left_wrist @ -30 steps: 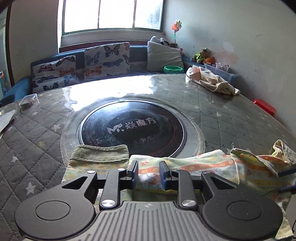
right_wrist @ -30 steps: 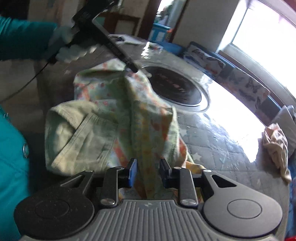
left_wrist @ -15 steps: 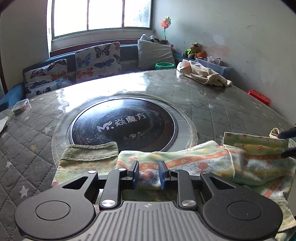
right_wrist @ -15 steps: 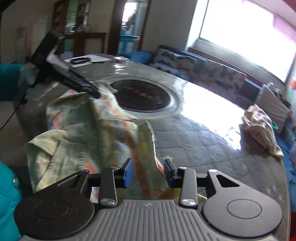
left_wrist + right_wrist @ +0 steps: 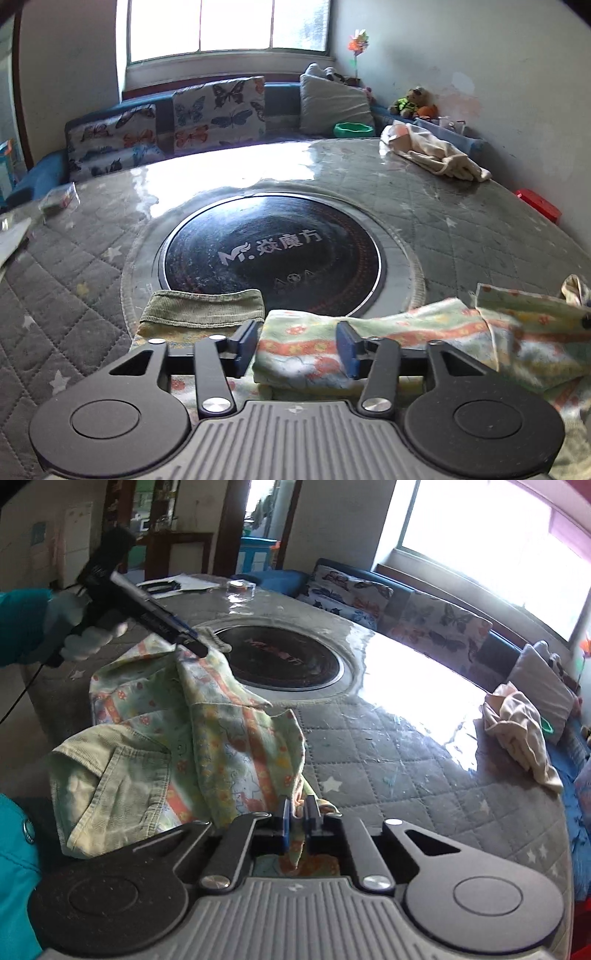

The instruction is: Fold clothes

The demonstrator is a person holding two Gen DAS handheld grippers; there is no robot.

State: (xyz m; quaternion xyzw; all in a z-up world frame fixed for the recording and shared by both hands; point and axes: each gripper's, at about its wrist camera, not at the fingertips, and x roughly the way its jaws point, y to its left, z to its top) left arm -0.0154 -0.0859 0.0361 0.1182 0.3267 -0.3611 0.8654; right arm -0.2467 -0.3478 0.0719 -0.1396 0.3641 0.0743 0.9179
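On table (image 5: 461,229), left gripper (image 5: 297,345) spread — right gripper (image 5: 297,821) pinching garment (image 5: 229,731).

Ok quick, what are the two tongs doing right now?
Left tongs: open, with a fold of the patterned garment between the fingers, not squeezed.
Right tongs: shut on the patterned garment.

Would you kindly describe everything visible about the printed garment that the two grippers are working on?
The printed garment is soft pale green cloth with orange bands and small flowers, plus plain green corduroy-like parts, one bearing a pocket. It lies rumpled and partly folded at the near edge of the quilted table, one cuff reaching the black round plate. The right gripper is shut on a bunched edge; the left gripper stands open around a fold.
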